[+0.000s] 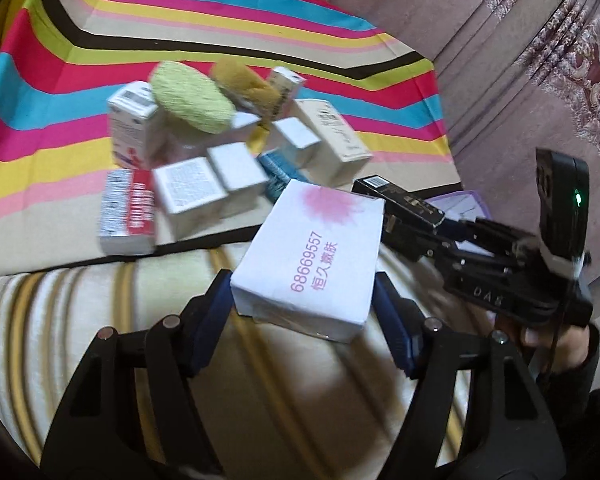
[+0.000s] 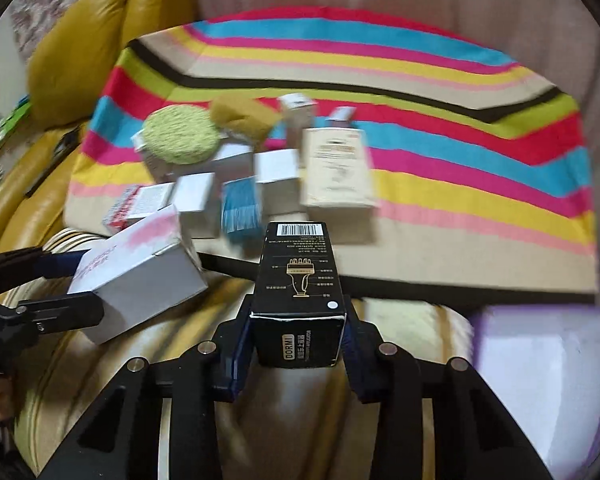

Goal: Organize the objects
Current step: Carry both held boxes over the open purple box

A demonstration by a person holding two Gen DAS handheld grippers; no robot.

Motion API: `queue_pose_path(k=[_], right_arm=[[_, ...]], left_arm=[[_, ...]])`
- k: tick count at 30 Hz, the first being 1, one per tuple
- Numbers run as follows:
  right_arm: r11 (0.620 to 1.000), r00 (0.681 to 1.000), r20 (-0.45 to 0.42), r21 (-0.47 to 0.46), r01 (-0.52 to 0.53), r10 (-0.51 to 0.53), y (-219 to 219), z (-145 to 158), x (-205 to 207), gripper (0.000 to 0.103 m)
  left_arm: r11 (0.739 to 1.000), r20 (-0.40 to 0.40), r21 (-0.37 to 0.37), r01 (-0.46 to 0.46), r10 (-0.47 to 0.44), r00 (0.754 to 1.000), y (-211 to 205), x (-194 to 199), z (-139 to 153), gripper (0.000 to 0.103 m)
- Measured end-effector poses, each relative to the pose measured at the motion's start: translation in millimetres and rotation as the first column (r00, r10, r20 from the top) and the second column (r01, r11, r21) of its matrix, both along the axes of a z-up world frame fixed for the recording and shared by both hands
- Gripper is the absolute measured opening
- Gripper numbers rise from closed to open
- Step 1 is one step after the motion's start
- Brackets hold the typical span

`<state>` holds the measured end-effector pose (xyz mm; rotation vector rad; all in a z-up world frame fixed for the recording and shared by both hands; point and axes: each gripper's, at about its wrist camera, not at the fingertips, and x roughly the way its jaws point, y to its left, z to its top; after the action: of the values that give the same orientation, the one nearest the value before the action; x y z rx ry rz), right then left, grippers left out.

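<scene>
My left gripper [image 1: 304,300] pinches a white cardboard box with pink print [image 1: 312,256]; my right gripper [image 2: 298,344] clamps a black carton [image 2: 298,284], long axis pointing ahead at the box pile [image 2: 236,176] on the striped cloth [image 2: 460,160].

Cluster of small boxes [image 1: 204,168] on the cloth [image 1: 100,52], two round pads [image 1: 192,96] on top of them, sofa cushion [image 2: 76,52] at far left

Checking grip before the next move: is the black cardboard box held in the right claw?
Held. The black cardboard box sits between the right claw, both blue pads pressed against its sides, lifted off the sofa.
</scene>
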<state>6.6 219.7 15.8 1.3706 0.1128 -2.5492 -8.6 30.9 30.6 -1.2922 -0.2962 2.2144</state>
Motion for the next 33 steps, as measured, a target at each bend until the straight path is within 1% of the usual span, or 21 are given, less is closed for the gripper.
queue_pose_path(k=[2, 6, 12, 15, 17, 23, 33], right_arm=[[0.999, 0.999, -0.010, 0.003, 0.032, -0.032, 10, 3, 6, 0.040], [0.994, 0.994, -0.027, 0.033, 0.105, -0.104, 31, 6, 18, 0.040], [0.981, 0.981, -0.034, 0.036, 0.192, -0.191, 65, 4, 35, 0.040], [0.972, 0.972, -0.032, 0.040, 0.232, -0.231, 81, 2, 41, 0.040], [0.966, 0.966, -0.028, 0.044, 0.257, -0.256, 90, -1, 45, 0.040], [0.943, 0.944, -0.004, 0.035, 0.331, -0.331, 121, -12, 57, 0.040], [0.910, 0.911, 0.008, 0.027, 0.413, -0.413, 153, -21, 65, 0.040]], left_arm=[[1.000, 0.017, 0.025, 0.014, -0.015, 1.000, 10, -1, 1, 0.072], [0.998, 0.038, 0.048, 0.031, -0.033, 0.999, 30, -1, 2, 0.072], [0.992, 0.066, 0.093, 0.083, -0.089, 0.994, 66, -3, 2, 0.072], [0.991, 0.066, 0.086, 0.105, -0.111, 0.992, 87, -6, 3, 0.072], [0.988, 0.073, 0.096, 0.122, -0.129, 0.989, 97, -8, 3, 0.072], [0.984, 0.074, 0.082, 0.160, -0.167, 0.983, 131, -11, 3, 0.072], [0.973, 0.079, 0.050, 0.227, -0.230, 0.970, 183, -15, -2, 0.072]])
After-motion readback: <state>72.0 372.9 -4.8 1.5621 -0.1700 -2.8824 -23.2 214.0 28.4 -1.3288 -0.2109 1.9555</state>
